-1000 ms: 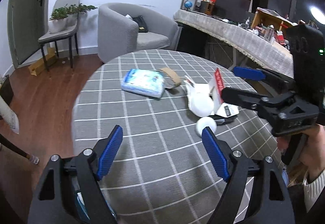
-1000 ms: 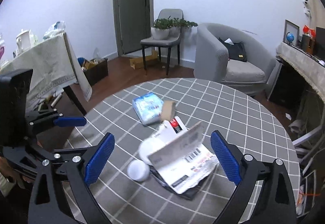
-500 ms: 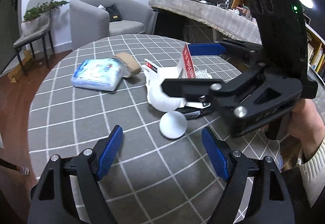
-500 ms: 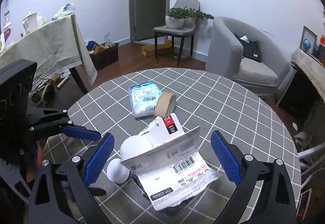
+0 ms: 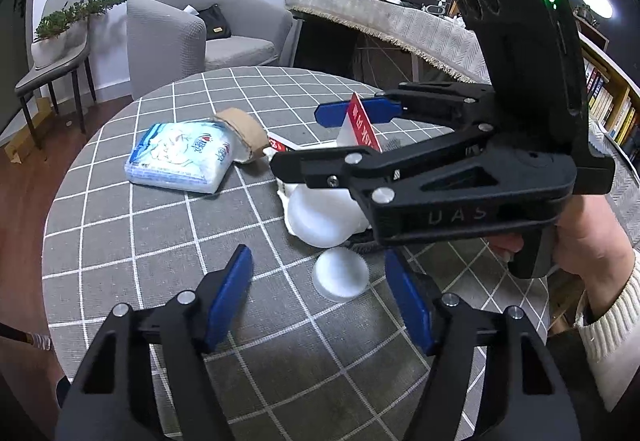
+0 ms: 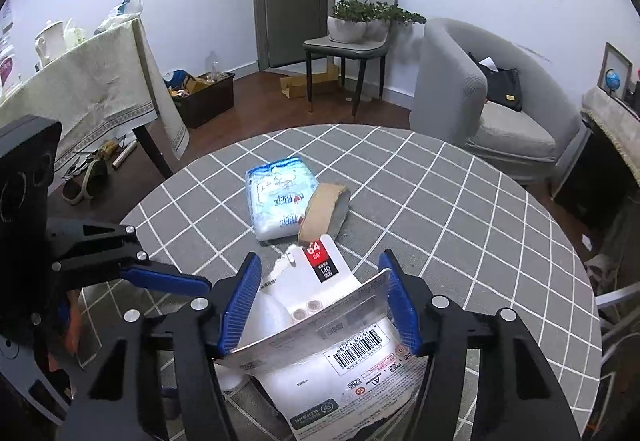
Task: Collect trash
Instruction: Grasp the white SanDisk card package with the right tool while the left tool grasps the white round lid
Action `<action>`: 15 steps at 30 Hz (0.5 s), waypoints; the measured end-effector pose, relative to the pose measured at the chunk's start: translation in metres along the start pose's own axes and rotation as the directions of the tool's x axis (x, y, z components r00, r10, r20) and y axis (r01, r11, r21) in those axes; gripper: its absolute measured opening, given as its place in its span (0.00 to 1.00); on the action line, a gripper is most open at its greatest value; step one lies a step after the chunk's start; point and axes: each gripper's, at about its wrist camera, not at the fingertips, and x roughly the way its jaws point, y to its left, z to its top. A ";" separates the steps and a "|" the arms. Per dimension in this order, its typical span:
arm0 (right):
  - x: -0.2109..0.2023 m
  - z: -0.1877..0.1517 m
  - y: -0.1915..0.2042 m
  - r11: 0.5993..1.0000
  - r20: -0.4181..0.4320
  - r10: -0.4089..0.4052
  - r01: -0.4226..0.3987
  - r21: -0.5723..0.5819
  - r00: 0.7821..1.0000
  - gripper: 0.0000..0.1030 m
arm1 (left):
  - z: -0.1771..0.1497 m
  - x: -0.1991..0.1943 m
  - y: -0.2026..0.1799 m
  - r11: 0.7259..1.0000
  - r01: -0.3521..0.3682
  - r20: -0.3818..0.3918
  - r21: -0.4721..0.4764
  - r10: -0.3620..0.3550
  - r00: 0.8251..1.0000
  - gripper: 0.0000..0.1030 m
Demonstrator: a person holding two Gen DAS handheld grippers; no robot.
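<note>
Trash lies in one heap on the checked table: torn card packaging, thin, light and easy to bend. Its raised flap stands between the pads of the right claw, which is closing; best hold is that stiff edge. Left claw is also closing, around a small white cap, not yet touching.
</note>
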 end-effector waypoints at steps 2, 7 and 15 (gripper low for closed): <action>0.001 0.002 0.001 1.000 -0.003 -0.006 0.006 0.001 1.000 0.60 | 0.000 0.000 0.000 1.000 0.003 -0.002 0.001 -0.003 1.000 0.69; -0.004 0.007 0.005 0.999 0.025 -0.034 0.034 -0.002 0.999 0.60 | -0.003 -0.004 0.002 1.000 -0.005 -0.006 0.004 0.005 1.000 0.69; -0.014 0.017 0.013 0.993 0.089 -0.115 0.117 -0.023 0.989 0.60 | -0.004 -0.006 0.001 1.000 0.004 -0.005 0.000 -0.004 1.000 0.63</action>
